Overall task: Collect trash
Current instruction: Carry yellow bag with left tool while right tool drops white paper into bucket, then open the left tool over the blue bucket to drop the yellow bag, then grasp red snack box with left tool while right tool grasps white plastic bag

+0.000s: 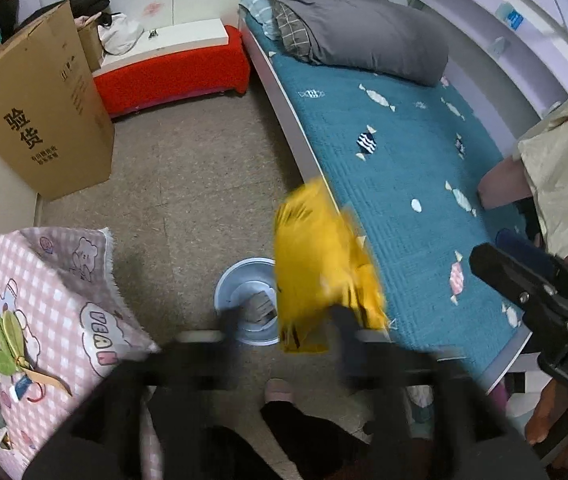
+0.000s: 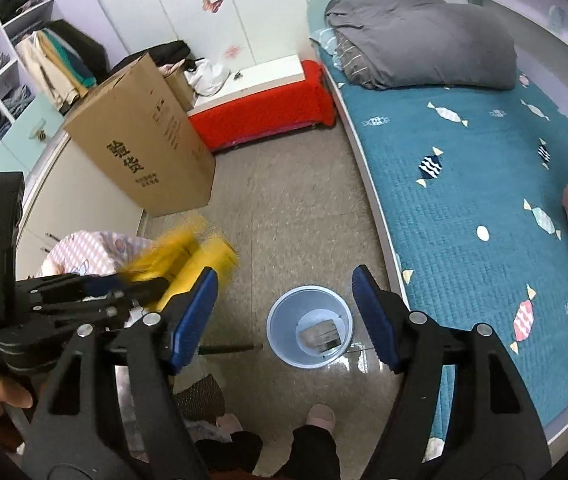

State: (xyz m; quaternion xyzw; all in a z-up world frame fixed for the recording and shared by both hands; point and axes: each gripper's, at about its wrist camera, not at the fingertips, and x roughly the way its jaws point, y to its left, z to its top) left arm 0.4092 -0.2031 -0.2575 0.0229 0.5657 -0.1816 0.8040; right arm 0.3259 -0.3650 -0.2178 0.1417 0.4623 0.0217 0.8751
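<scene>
Left gripper point(image 1: 284, 344) — jaws spread, heavily blurred in its own view. The yellow bag point(image 1: 324, 268) shows blurred just above and between the fingers, over the bin point(image 1: 243, 280) rim beside the bed point(image 1: 404, 168). Seen from the right wrist, the bag point(image 2: 187, 256) sits at the left gripper's point(image 2: 155, 286) tips, smeared by motion; contact with the pads can't be made out. With the jaws apart, I judge the bag released or slipping free, not gripped.

Right gripper point(image 2: 286, 312) — released, blue pads point(image 2: 193, 312) wide apart, nothing between them; it hangs over the bin point(image 2: 310, 332), which stands on the floor point(image 2: 284, 208).

Progress: one flat grey piece already lies in the bin. The yellow bag is above the bin but not yet inside, so that drop looks like the step in hand. After that, any more trash is hard to name — clutter sits on the pink checked cloth point(image 1: 43, 280) at the left, but whether it is trash I can't tell.

Hidden or unclear: left fingertips lost in blur; the bag's print unreadable; the bin's bottom partly covered by the bag in the left view; the person is cut off, only hands, dark legs and a slipper point(image 2: 322, 416) visible.
</scene>
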